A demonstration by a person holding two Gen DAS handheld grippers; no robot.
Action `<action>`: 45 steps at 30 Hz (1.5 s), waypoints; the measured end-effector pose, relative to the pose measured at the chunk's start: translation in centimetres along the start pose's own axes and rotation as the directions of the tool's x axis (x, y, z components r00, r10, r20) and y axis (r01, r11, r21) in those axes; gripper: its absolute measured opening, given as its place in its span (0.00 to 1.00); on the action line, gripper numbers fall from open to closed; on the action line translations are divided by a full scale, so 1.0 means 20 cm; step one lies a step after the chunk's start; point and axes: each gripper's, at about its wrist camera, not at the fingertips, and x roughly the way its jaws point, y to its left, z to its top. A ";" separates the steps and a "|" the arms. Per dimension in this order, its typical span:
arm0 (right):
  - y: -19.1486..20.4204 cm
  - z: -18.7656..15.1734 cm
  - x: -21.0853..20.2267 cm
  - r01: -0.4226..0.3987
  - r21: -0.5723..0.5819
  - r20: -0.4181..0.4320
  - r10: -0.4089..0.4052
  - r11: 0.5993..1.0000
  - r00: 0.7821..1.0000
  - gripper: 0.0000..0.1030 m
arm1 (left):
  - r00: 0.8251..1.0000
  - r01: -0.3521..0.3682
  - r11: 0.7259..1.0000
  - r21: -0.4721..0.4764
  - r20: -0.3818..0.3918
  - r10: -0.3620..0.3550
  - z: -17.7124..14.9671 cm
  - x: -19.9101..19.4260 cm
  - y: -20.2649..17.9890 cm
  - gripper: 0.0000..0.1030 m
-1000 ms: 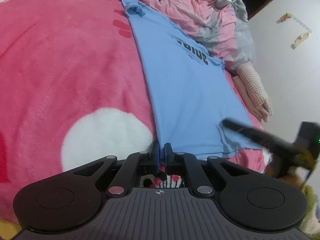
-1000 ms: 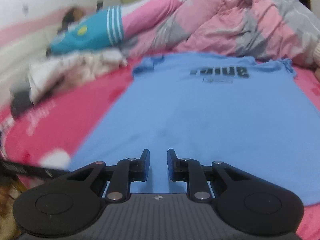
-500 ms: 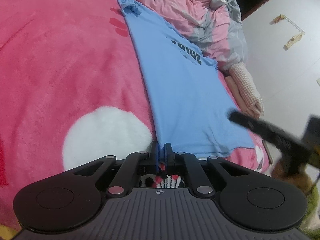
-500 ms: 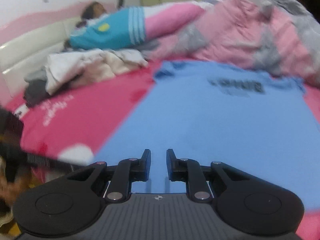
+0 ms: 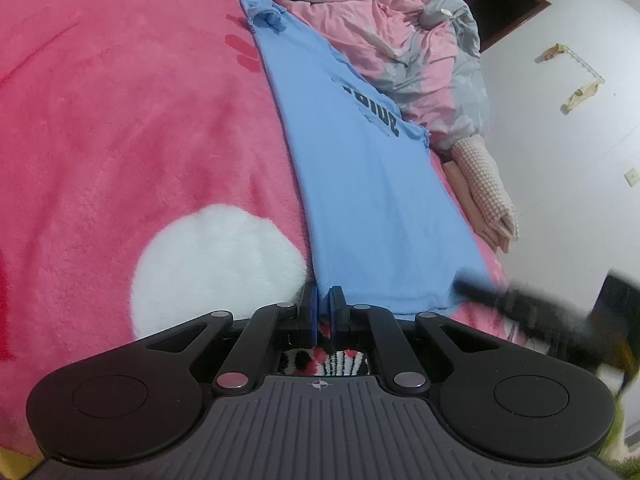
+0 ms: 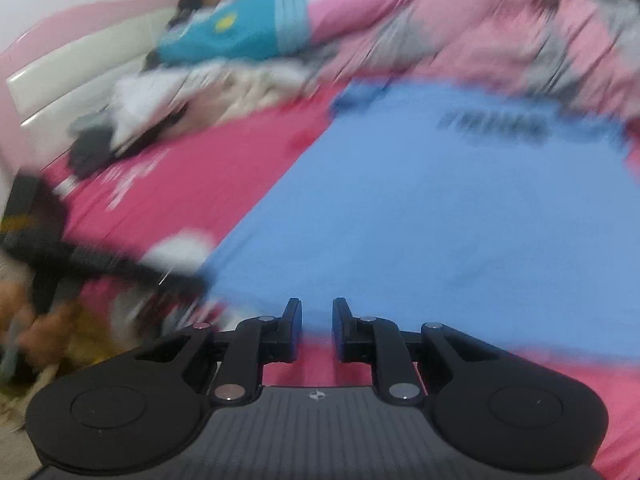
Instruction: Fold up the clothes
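A light blue T-shirt (image 5: 360, 184) with dark lettering lies flat on the pink fleece blanket (image 5: 120, 120), collar end far away. My left gripper (image 5: 324, 300) is shut on the shirt's near left hem corner, and blue cloth runs down between its fingers. The right wrist view is blurred. It shows the T-shirt (image 6: 440, 208) spread wide, with my right gripper (image 6: 316, 312) hovering at the near hem, a narrow gap between its fingers and no cloth in it. The right gripper appears as a dark blur (image 5: 532, 312) by the shirt's right hem corner.
A rumpled pink and grey quilt (image 5: 400, 40) lies along the shirt's far side. Loose clothes (image 6: 208, 92) and a doll in a teal top (image 6: 236, 32) sit near the headboard. A white wall (image 5: 560, 160) stands past the bed's edge.
The right gripper has drawn back and up, so the hem and pink blanket now show under its fingers, and its view is blurred. The left gripper has stayed put, shut on the corner.
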 end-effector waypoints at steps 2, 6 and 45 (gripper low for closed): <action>-0.11 0.09 0.04 0.069 0.010 0.042 -0.069 0.998 0.997 0.18 | 1.000 -0.010 1.000 0.013 -0.003 0.010 0.00 0.00 -0.01 0.06; -0.35 0.05 0.21 0.189 0.094 -0.060 -0.184 0.977 0.981 0.18 | 0.999 -0.034 0.998 0.056 -0.004 0.034 0.00 0.00 -0.04 0.06; -1.13 -0.52 -0.50 0.330 0.393 0.035 -0.372 0.858 0.927 0.18 | 0.996 -0.087 0.996 0.006 0.011 0.087 -0.01 0.01 -0.06 0.07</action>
